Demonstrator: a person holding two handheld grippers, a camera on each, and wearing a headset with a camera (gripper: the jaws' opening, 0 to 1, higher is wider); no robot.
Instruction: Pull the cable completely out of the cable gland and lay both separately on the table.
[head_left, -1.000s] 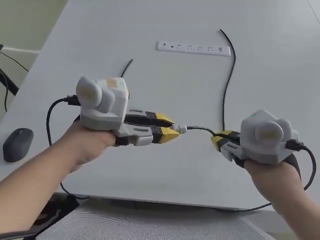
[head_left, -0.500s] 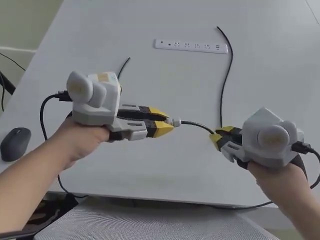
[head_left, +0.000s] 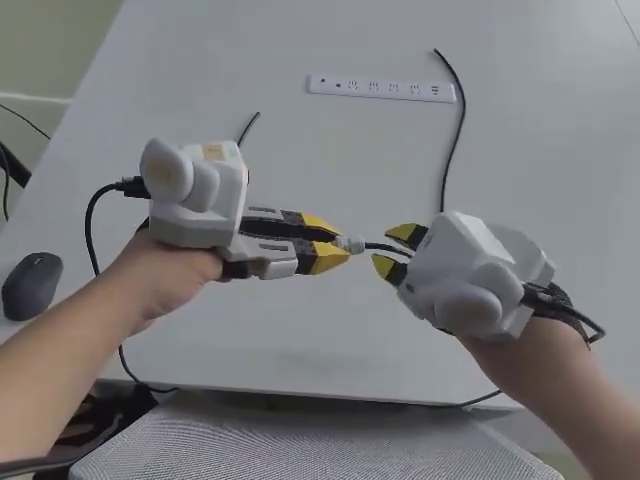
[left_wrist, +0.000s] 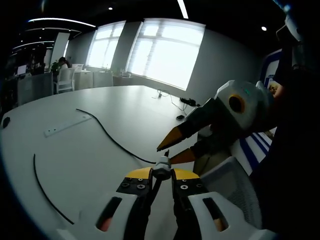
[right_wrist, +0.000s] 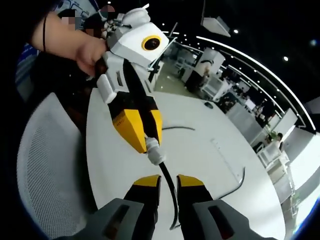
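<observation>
A white table (head_left: 300, 340) spans the head view from top to bottom edge, with a grey mesh chair seat (head_left: 300, 445) along the bottom. The person's left forearm comes in from the lower left, and the left hand (head_left: 165, 285) holds the left gripper (head_left: 338, 249) about level at centre frame, pointing right. The right forearm rises from the lower right corner. The right hand (head_left: 512, 345) aims the right gripper (head_left: 395, 250) leftward and slightly up, nose to nose with the other tool above the table's near edge.

A white power strip (head_left: 385, 89) lies near the top centre, and a dark mouse (head_left: 30, 285) sits at the left edge.

The black cable (right_wrist: 170, 187) runs down from beside the power strip at upper right, then across to the grippers. A separate short black lead (head_left: 250, 130) lies at upper left.

The left gripper's jaws are drawn narrow and clamp the pale cable gland (left_wrist: 161, 168) at their yellow tips, held in the air at centre frame. The cable leaves the gland and passes between the right gripper's jaws, which stand spread apart on either side of it without pinching it.
</observation>
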